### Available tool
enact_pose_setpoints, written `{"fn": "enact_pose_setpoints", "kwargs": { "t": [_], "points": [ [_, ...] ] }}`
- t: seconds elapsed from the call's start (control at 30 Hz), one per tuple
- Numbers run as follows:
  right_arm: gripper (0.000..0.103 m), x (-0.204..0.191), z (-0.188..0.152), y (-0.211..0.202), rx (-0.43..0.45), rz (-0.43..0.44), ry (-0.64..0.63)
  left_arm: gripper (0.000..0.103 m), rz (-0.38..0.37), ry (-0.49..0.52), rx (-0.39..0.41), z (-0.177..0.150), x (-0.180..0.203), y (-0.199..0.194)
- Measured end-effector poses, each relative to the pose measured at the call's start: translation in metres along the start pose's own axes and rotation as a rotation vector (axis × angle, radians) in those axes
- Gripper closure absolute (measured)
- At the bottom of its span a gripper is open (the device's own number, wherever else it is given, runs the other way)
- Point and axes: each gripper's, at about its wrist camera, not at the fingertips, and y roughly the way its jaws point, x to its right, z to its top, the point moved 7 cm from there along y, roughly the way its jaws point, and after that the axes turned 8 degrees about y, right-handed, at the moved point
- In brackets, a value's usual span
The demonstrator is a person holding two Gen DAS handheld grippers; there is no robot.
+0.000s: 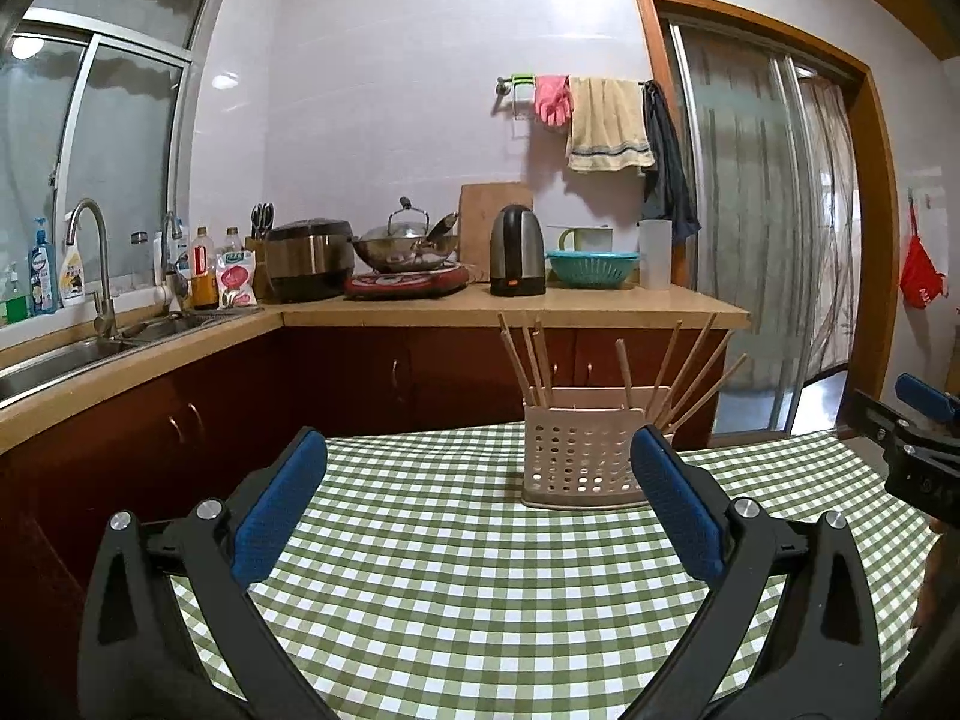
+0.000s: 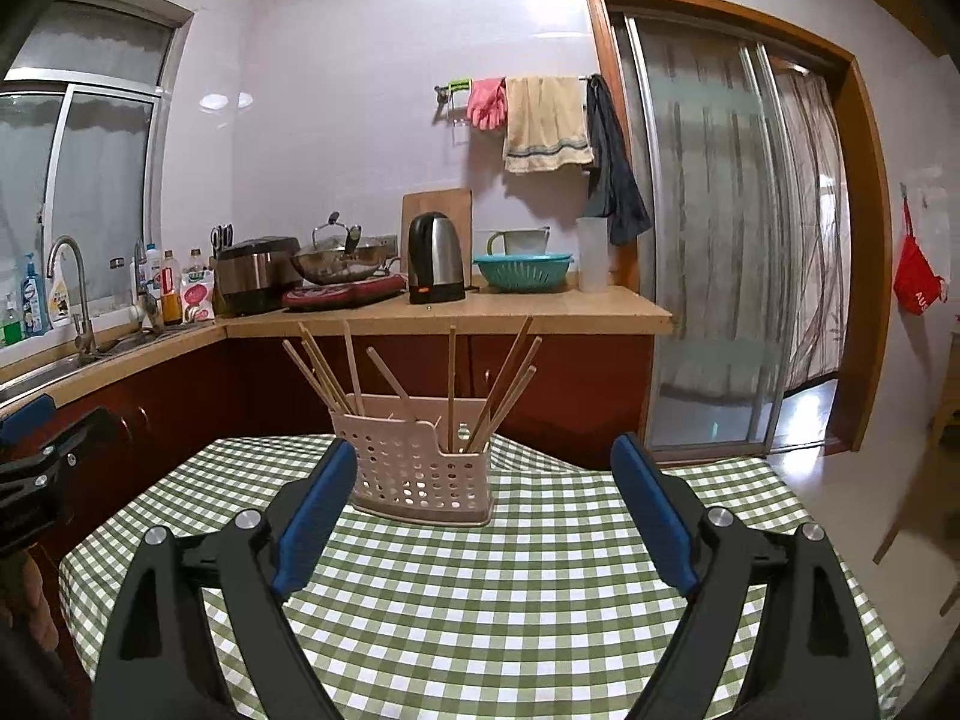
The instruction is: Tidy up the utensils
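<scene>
My left gripper and right gripper are spread, empty. Ahead stands the holder; snagging leaning chopsticks could tip it.

The pale plastic basket with round holes stands on the green-and-white checked tablecloth, ahead of the right claw and a bit to its left. Thin wooden chopsticks stand in the basket, leaning both ways. The left claw has the basket ahead, a bit right.
</scene>
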Motion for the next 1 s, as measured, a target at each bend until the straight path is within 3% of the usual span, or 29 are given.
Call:
{"fn": "enact_pose_setpoints", "kwargs": {
  "t": [1.0],
  "points": [
    [0.018, -0.006, 0.004, -0.016, 0.032, -0.001, -0.012, 0.004, -0.008, -0.012, 0.01, -0.003, 0.001, -0.012]
  ]
}}
